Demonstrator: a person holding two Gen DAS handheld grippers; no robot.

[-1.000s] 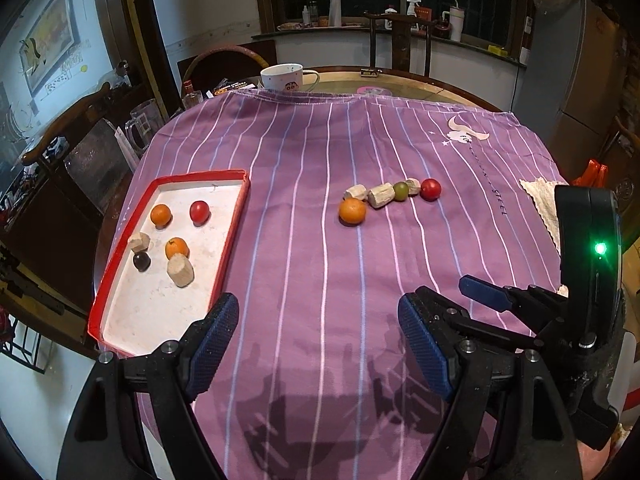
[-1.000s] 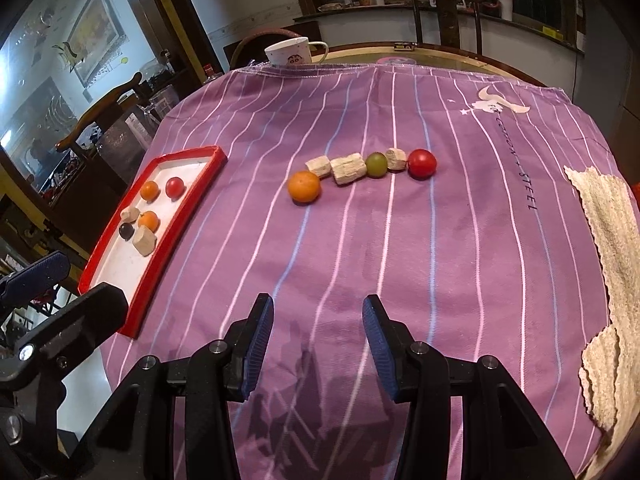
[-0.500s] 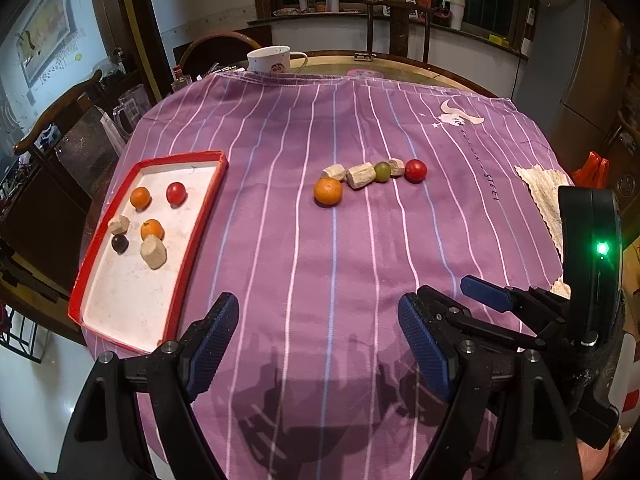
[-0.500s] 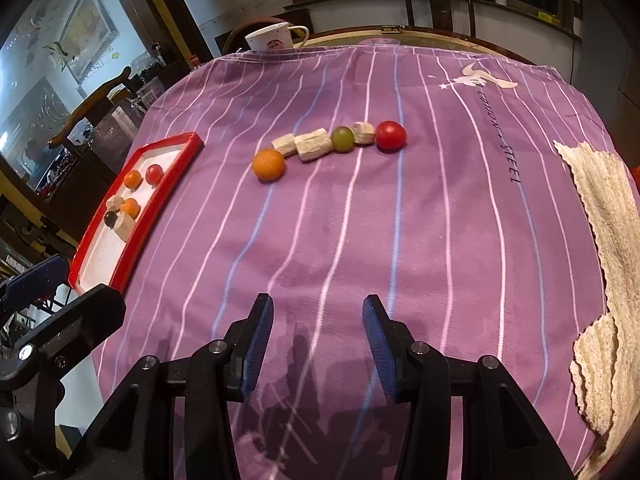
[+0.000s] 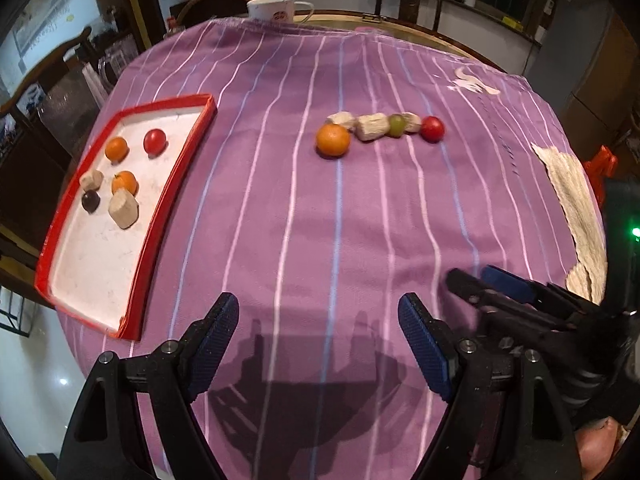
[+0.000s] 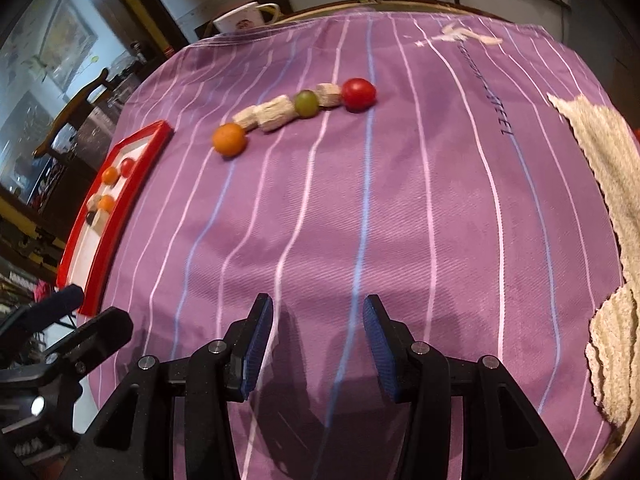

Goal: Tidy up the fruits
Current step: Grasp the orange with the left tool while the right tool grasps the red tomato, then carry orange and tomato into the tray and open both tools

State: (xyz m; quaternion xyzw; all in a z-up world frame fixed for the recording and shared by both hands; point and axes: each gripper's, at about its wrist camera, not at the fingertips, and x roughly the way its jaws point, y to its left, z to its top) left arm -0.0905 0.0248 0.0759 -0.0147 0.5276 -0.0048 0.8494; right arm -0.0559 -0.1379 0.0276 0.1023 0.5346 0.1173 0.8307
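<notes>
1. The left gripper hangs over the purple striped cloth at the bottom of the left wrist view, its two blue-padded fingers spread wide with nothing between them.
2. The right gripper sits at the bottom middle of the right wrist view, its fingers parted to a moderate gap and holding nothing.
3. One red-rimmed tray lies at the left of the left wrist view, on the cloth's edge.
4. The tray holds six pieces: two oranges, one at its upper left and one lower; one red tomato just right of the upper orange; one dark round fruit; and two pale chunks, the smaller just above the dark fruit.
5. A row of six pieces lies in the upper middle of the left wrist view, well apart from the tray: one loose orange at its left end, three pale pieces, one green grape, and one loose tomato at its right end.
6. In that row the large pale piece touches the grape; neighbours sit touching or just beside one another.
7. One white cup stands at the top of the frame, beyond the cloth.
8. One beige knitted cloth lies along the right edge of the right wrist view.
</notes>
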